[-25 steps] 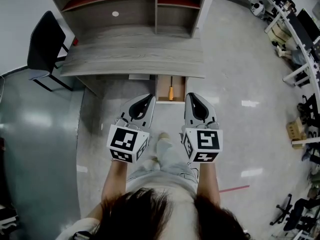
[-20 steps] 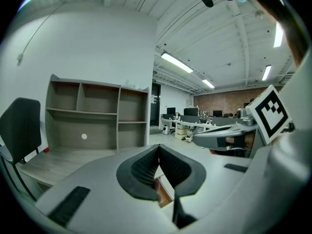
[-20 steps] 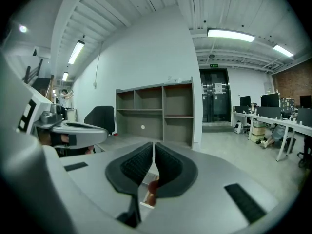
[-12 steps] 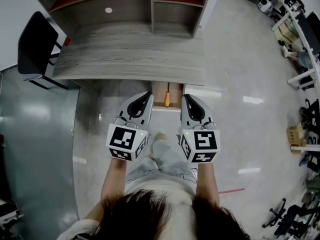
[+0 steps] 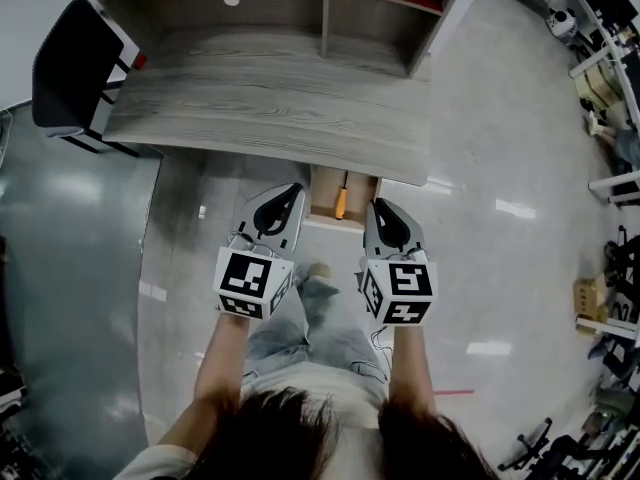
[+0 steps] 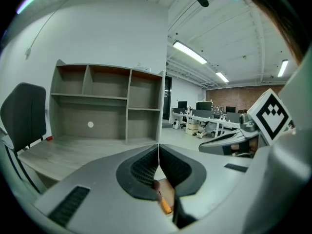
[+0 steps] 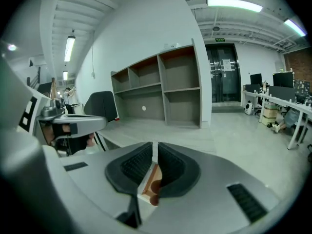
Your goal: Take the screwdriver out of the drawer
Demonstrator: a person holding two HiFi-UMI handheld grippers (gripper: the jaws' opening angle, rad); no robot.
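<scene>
The screwdriver (image 5: 341, 202) lies in the open drawer (image 5: 360, 199) under the desk (image 5: 260, 108). The left claw (image 5: 293, 192) and right claw (image 5: 379, 209) flank it, both closed and empty, seemingly positioned to reach in.

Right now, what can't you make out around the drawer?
- Orange-handled screwdriver: tip type too small in the head view; in the left gripper view the shut left tool covers all but part of its handle.
- Open wooden drawer: rear hidden under the grey wood-grain desktop in the head view.
- Right gripper view: the shut right tool covers most of the drawer; the screwdriver can't be picked out.
</scene>
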